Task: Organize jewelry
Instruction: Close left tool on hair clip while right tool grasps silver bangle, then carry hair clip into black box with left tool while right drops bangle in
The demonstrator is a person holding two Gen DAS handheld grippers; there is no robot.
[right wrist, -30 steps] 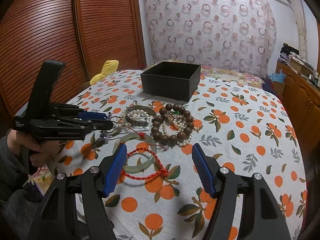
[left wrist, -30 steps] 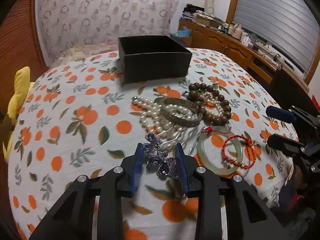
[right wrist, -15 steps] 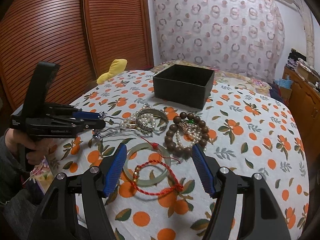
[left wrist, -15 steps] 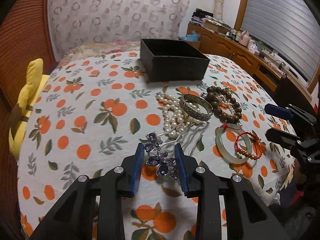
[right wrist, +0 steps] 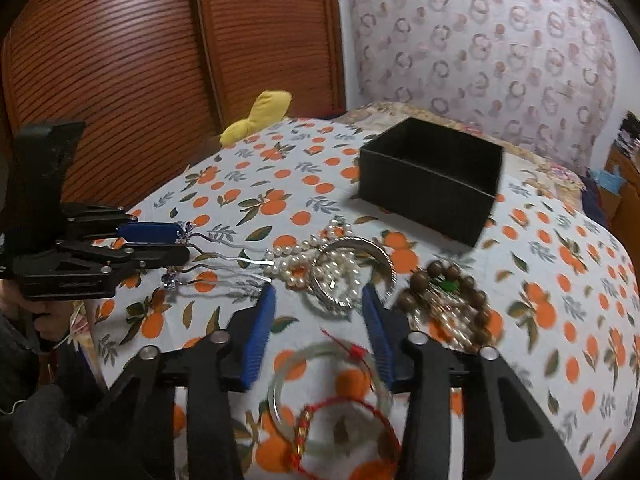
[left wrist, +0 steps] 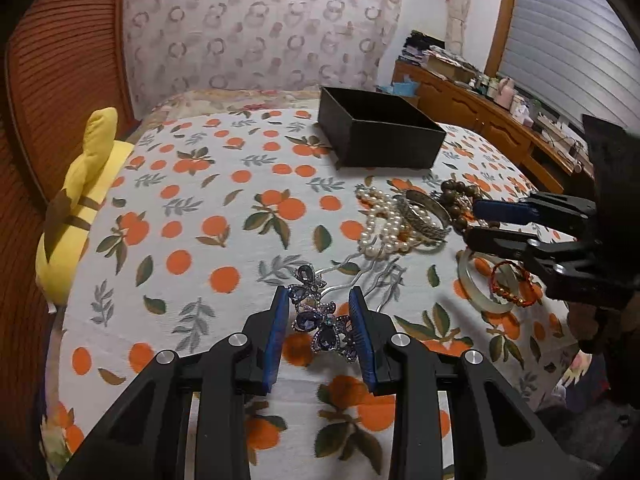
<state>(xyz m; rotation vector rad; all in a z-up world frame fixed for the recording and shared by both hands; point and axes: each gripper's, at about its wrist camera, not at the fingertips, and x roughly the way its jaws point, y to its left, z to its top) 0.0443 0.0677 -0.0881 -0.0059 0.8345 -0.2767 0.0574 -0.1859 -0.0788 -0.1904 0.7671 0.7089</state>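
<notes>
My left gripper (left wrist: 319, 303) is shut on a purple jewelled butterfly hairpin (left wrist: 320, 318) and holds it above the cloth; its silver prongs (right wrist: 228, 258) point toward the jewelry pile. My right gripper (right wrist: 319, 300) is open and empty, hovering over a silver bangle (right wrist: 350, 272) and a pearl strand (right wrist: 296, 258). A wooden bead bracelet (right wrist: 444, 300), a jade bangle (right wrist: 328, 384) and a red cord bracelet (right wrist: 344, 432) lie close by. An open black box (right wrist: 432, 178) stands farther back, also seen in the left wrist view (left wrist: 380, 134).
The table wears an orange-print cloth (left wrist: 192, 208). A yellow plush toy (left wrist: 76, 208) lies at its left edge. Wooden shutter doors (right wrist: 140, 60) and a patterned curtain (left wrist: 260, 24) stand behind. A sideboard with clutter (left wrist: 480, 96) runs along the right.
My left gripper has lifted and drawn back with the hairpin. My right gripper has moved forward over the jade bangle toward the silver bangle and pearls.
</notes>
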